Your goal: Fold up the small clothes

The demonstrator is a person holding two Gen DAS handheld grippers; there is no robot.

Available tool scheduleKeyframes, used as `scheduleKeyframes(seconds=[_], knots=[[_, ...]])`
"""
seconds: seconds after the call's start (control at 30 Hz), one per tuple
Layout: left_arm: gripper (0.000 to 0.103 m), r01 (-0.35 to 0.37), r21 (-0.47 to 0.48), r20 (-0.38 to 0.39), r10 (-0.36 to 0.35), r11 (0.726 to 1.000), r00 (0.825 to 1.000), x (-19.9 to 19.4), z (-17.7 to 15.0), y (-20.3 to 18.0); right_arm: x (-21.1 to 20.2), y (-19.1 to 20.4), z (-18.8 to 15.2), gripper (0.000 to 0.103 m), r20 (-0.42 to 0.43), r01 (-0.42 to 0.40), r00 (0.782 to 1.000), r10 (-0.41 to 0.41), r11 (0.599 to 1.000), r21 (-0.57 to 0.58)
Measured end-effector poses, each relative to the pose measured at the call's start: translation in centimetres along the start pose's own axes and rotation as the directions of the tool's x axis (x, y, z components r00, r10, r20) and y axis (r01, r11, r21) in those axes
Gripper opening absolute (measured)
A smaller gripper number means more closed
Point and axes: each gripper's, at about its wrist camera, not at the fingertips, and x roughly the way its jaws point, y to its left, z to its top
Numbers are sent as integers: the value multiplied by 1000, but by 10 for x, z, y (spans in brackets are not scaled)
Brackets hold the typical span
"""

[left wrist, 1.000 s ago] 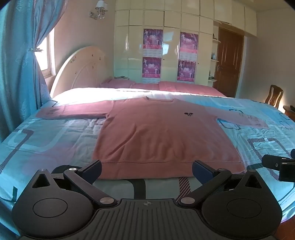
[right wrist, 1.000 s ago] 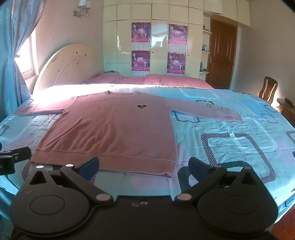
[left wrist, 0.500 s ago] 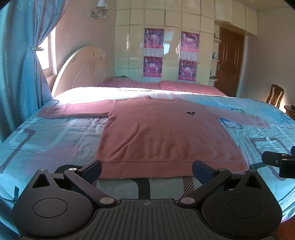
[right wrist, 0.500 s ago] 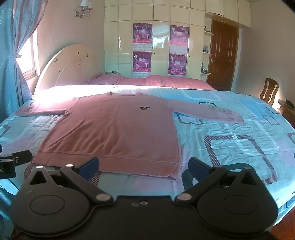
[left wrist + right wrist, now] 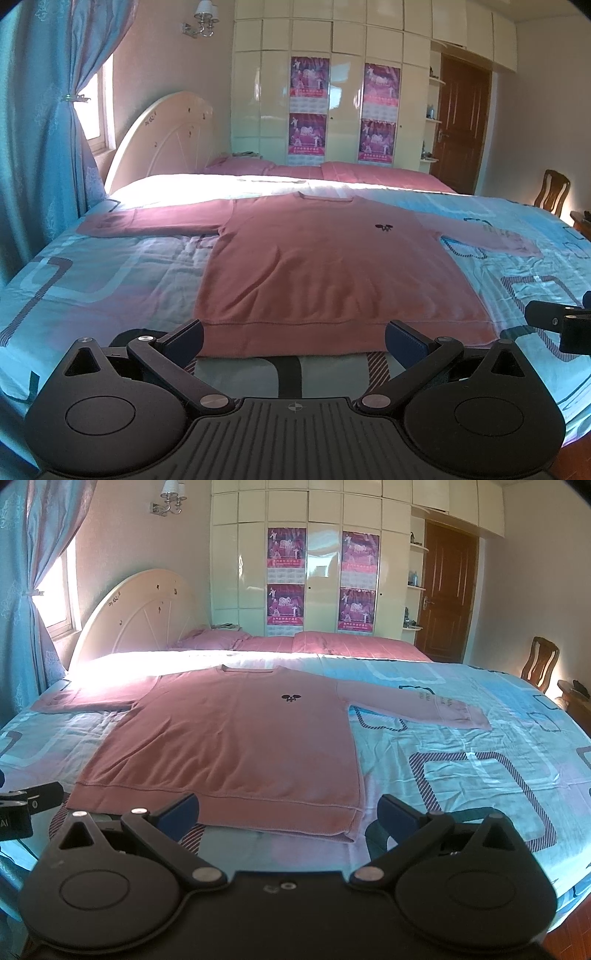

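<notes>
My pink long-sleeved sweater [image 5: 332,273] lies flat and unfolded mid-frame, front up, sleeves spread to both sides, hem toward the bottom edge.

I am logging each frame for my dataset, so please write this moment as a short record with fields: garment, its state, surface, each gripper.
garment: pink sweater, long sleeves, small dark logo on the chest
state: spread flat, front up, both sleeves stretched out sideways, no fold made yet
surface: bed with a blue patterned cover
left gripper: open, holding nothing, just short of the hem
right gripper: open, holding nothing, near the hem's right corner
</notes>
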Motion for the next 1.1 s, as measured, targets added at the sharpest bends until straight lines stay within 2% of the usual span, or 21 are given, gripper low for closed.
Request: scheduleKeyframes(seconds=[1.1], knots=[[103,-8,-5,10,8,1000,1000,-4,-2,-2,-3,-2,0,102,6,-2,1000,2,1000,2]])
